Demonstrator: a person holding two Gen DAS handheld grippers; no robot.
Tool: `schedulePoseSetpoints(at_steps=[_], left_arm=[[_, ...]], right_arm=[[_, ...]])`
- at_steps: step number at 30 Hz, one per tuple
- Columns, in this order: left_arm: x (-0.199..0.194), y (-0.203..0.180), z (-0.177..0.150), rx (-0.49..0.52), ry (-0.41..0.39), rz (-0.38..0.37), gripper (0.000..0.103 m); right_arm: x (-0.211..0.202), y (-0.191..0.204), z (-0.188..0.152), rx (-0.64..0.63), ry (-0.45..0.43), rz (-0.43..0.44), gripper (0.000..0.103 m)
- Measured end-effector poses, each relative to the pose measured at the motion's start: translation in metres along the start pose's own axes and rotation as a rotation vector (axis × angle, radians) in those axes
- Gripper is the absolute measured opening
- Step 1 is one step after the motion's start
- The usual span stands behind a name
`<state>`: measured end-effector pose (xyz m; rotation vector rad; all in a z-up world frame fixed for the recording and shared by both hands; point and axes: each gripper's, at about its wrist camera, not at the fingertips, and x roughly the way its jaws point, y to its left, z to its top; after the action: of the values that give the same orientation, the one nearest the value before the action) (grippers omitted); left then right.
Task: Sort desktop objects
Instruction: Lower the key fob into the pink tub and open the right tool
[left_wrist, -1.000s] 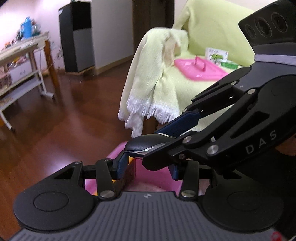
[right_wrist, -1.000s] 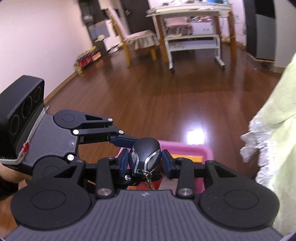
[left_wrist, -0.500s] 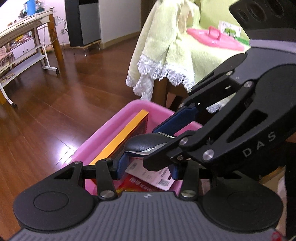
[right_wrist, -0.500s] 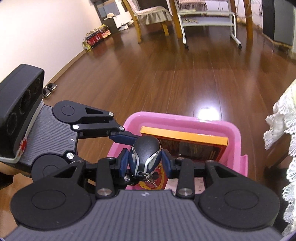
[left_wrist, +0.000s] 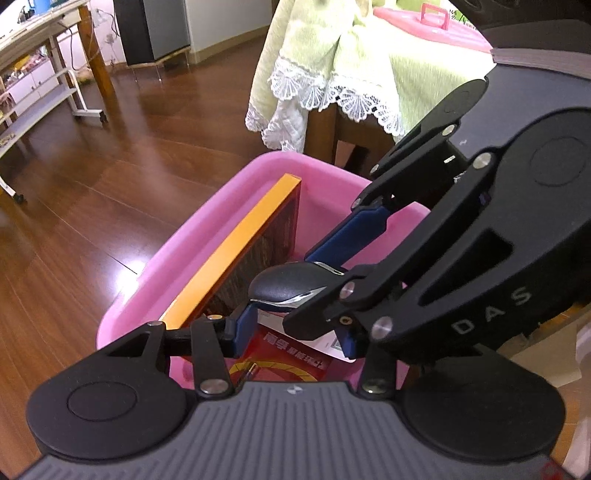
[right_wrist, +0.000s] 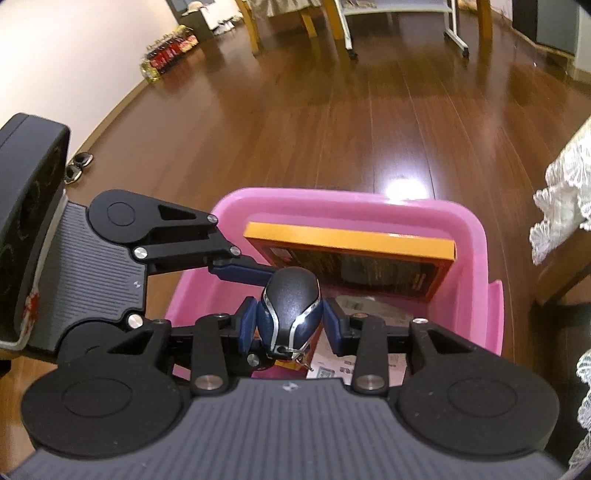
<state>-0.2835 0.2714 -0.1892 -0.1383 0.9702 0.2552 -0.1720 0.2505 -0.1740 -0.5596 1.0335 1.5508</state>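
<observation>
Both my grippers hang over the pink bin (right_wrist: 476, 236), which stands on the dark wood floor (right_wrist: 332, 110).

Right gripper (right_wrist: 290, 321): the blue pads sit against both sides of a car key fob (right_wrist: 290, 302), black and dark blue with silver trim. The grip is closed on the fob. A small key ring (right_wrist: 297, 352) dangles from its near end. The fob is held in the air above the bin's near left corner, not touching the contents.

Left gripper (left_wrist: 295, 325): its fingers reach in from the left and cross under the fob. One blue pad (left_wrist: 243, 325) shows just below the fob's tip; the other is hidden behind the right gripper's linkage. I cannot tell whether these fingers press on anything.

Bin contents: an orange-edged book (right_wrist: 351, 240) leans upright against the far wall. A red printed pack (left_wrist: 291, 350) and white paper with a QR code (right_wrist: 328, 371) lie flat on the bottom near the near wall.

A lace-trimmed green cloth (left_wrist: 332, 55) hangs just beyond the bin, and a pink lid (left_wrist: 436, 26) lies on it.
</observation>
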Motion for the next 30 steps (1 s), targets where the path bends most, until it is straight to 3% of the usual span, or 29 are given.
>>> schedulePoseSetpoints(at_steps=[6,17,30], left_arm=[[0.010,0.005,-0.003,-0.005,0.033,-0.007,0.048],[0.017,0.012,-0.012,0.017,0.113,0.030,0.048],[0.029,0.011,-0.010,0.025,0.165,0.013,0.048]], right_arm=[[0.017,-0.012,0.001,0.057,0.038,0.019,0.034],[0.045,-0.006,0.007,0.033,0.072,0.046,0.034],[0.064,-0.012,0.013,0.062,0.104,0.056,0.034]])
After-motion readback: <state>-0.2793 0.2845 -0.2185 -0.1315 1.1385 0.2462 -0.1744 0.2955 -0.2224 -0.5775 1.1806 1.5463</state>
